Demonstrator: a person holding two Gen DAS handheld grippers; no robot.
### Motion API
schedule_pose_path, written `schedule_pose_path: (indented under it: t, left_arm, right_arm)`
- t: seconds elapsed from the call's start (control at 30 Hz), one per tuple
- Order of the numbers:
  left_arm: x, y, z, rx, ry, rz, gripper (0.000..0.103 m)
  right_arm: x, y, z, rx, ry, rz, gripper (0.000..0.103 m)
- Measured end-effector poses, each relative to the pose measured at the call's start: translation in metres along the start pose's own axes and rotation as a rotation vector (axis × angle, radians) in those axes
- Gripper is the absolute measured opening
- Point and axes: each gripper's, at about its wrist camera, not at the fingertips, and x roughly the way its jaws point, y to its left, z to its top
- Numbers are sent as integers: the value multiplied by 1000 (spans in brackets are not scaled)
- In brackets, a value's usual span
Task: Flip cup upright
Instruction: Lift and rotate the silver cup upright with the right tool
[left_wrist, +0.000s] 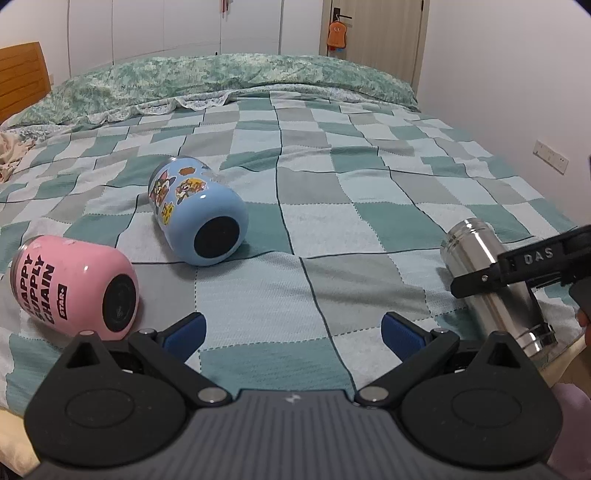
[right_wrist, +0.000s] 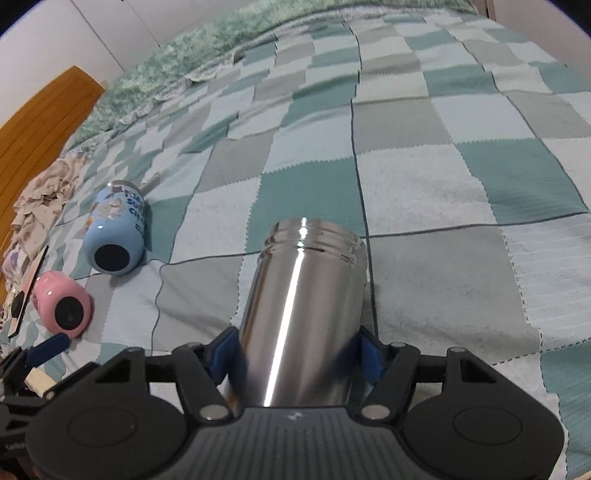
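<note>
Three cups lie on their sides on a checked bedspread. A steel cup is between the blue pads of my right gripper, which is shut on its lower body; it also shows in the left wrist view, tilted, with the right gripper's finger across it. A blue cartoon cup lies mid-left, base toward me. A pink lettered cup lies at the left, just ahead of my left gripper, which is open and empty.
The bed's checked blanket stretches back to a green patterned quilt. A wooden headboard and crumpled cloth are at the left. A wall with sockets is at the right.
</note>
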Motion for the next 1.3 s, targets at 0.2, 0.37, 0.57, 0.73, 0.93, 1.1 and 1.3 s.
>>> schedule_pose_path:
  t: [0.2,0.37,0.57,0.73,0.93,1.1,1.3]
  left_arm:
    - [-2,-7,-1,9,-1,-5,103]
    - [-10,-17,-2,12,-16,-13,103]
    - [-20,-29,-6,7,-36,-40,103]
    - [-28,-39,-10,3,-65,-56,103]
    - [-31,-49,-13,-9,-101,-43,103]
    - [-29,-56,-20,-25,-133,-33,103]
    - [-27,-63,-30,5,-152,-4,103]
  right_arm:
    - [-30,-2,-16,-78,-125,69,66]
    - [-54,-4,-34,-148,-236,113,65]
    - [-85,-8,-51,-200,-377,140,64]
    - [-115,-19,-47,-241,-535,94,63]
    - [-127,-34,-40,-383,-727,-143,63]
    - [-100,-60,-45,-383,-742,-216,63]
    - [-70,-71,-56,-418,-698,-227,62]
